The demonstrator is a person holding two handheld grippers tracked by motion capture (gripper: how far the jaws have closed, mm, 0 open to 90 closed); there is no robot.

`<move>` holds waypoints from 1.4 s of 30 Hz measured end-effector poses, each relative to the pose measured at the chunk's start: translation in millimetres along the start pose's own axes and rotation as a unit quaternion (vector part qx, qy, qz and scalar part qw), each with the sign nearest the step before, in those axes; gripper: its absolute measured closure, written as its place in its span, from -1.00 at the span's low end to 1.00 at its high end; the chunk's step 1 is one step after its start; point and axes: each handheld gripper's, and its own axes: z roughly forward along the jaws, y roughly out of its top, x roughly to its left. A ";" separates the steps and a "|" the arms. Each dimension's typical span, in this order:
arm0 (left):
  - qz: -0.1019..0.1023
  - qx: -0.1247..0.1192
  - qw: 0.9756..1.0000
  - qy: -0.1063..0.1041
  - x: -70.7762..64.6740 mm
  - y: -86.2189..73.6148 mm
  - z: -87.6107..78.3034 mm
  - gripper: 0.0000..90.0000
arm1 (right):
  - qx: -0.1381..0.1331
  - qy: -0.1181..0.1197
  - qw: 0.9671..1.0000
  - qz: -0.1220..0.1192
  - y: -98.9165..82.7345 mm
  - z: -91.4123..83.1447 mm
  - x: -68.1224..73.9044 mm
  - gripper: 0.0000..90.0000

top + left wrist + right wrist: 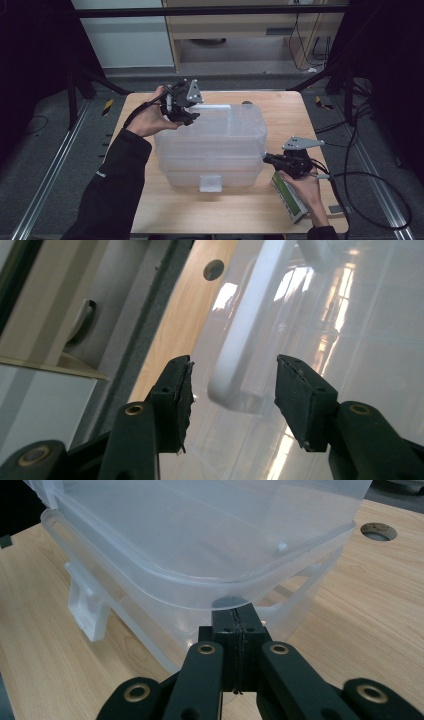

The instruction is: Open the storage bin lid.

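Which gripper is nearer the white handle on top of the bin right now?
Left. The left gripper has its open jaws either side of the white handle, not pressing it. The right gripper is shut, low at the clear bin's near right corner rim.

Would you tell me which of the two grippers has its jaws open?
The left gripper, at the box's white handle; the right gripper is shut against the box rim.

left gripper [186,107] fingers parted, right gripper [272,159] closed

I see a clear plastic storage bin [215,145] sitting mid-table, its lid [220,127] lifted askew, white handle [240,345] on top.
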 end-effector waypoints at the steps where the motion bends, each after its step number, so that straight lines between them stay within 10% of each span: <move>1: -0.009 -0.008 1.000 0.000 0.5 -2.3 -3.6 0.07 | 0.000 0.000 1.000 0.000 0.0 0.0 0.1 1.00; 14: -0.105 -0.030 0.994 0.027 10.3 -43.1 -38.0 0.33 | 0.003 -0.001 1.000 -0.001 -0.4 0.3 0.6 1.00; 25: -0.141 -0.035 0.989 0.031 4.3 -84.4 -54.1 0.73 | 0.005 -0.001 1.000 -0.002 -0.5 0.5 0.8 1.00; 42: -0.240 -0.069 0.964 0.088 -21.5 -154.6 -60.0 0.99 | 0.005 -0.002 1.000 -0.003 -0.5 -0.3 0.8 1.00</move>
